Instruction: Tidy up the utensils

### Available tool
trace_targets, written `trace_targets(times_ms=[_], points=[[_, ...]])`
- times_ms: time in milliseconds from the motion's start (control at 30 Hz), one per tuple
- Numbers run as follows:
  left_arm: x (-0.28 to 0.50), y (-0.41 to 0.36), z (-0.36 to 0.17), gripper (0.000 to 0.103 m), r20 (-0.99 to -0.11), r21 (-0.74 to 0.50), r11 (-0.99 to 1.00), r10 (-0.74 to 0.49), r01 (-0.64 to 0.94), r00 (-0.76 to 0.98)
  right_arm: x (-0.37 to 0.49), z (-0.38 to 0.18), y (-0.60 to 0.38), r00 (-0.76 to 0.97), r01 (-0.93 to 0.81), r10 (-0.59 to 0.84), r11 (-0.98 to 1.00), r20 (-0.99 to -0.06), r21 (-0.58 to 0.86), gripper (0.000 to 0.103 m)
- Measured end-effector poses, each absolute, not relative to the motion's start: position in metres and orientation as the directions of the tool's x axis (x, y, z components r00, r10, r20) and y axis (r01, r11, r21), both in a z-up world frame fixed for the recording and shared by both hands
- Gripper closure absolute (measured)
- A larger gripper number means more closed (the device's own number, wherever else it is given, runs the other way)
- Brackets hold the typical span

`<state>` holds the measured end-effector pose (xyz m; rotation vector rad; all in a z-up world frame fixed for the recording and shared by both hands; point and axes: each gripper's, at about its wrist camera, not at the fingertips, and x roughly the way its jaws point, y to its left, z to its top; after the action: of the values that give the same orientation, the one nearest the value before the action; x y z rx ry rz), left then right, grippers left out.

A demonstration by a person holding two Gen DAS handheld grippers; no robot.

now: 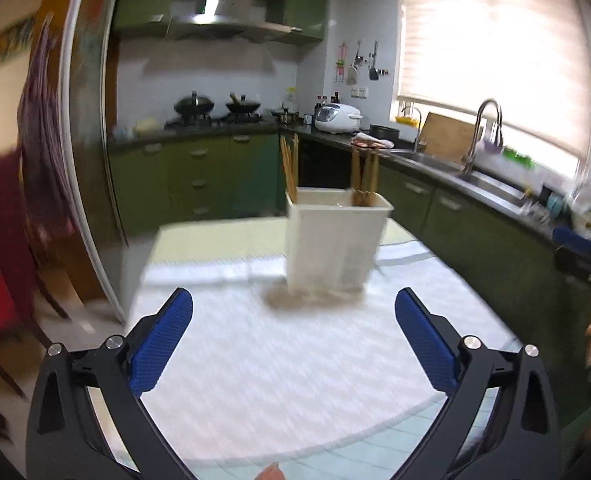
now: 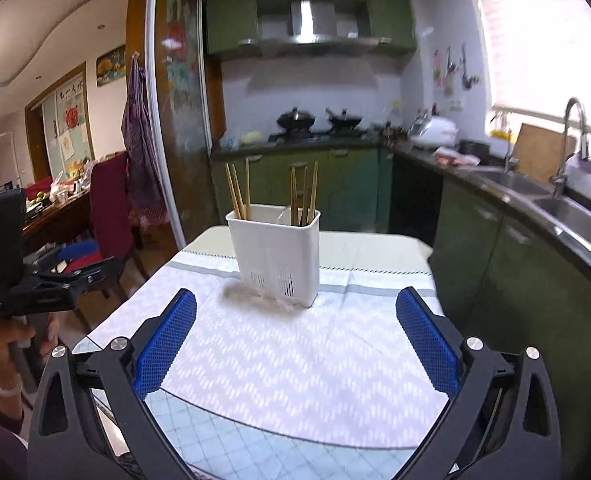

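Left gripper (image 1: 294, 340) and right gripper (image 2: 295, 340) fingers spread, empty; utensil holder (image 2: 276, 252) with chopsticks (image 2: 239, 192), motion-blurred in left view.

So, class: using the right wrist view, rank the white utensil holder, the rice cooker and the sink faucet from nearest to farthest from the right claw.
1. White utensil holder: on the table, straight ahead of the open right claw.
2. Sink faucet: at the right, on the counter.
3. Rice cooker: back right, near the counter corner.
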<state>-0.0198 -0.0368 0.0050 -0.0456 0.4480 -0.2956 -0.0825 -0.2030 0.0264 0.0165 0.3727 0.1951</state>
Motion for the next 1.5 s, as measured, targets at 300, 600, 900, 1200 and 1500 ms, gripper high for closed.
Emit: trace_targets(times_ms=[300, 600, 900, 1200, 1500], points=[[-0.064, -0.035, 0.015, 0.007, -0.375, -0.08, 0.963, -0.269, 0.258, 0.887, -0.134, 0.029, -0.179, 0.93, -0.198, 0.187, 0.98, -0.316, -0.001, 0.004], [-0.071, -0.022, 0.021, 0.007, -0.362, -0.118, 0.966, -0.256, 0.229, 0.896, -0.142, 0.031, -0.179, 0.948, -0.136, 0.122, 0.99, -0.292, -0.029, 0.004], [-0.073, -0.034, 0.012, 0.007, -0.391, -0.095, 0.961, -0.276, 0.259, 0.878, -0.149, 0.031, -0.179, 0.944, -0.151, 0.134, 0.988, -0.301, -0.032, 0.004], [-0.081, -0.034, 0.013, 0.007, -0.381, -0.094, 0.96, -0.279, 0.263, 0.882, -0.15, 0.034, -0.179, 0.943, -0.164, 0.147, 0.986, -0.298, -0.032, 0.004], [-0.084, -0.037, 0.013, 0.007, -0.386, -0.091, 0.958, -0.286, 0.273, 0.877, -0.148, 0.036, -0.179, 0.941, -0.169, 0.151, 0.985, -0.303, -0.032, 0.004]])
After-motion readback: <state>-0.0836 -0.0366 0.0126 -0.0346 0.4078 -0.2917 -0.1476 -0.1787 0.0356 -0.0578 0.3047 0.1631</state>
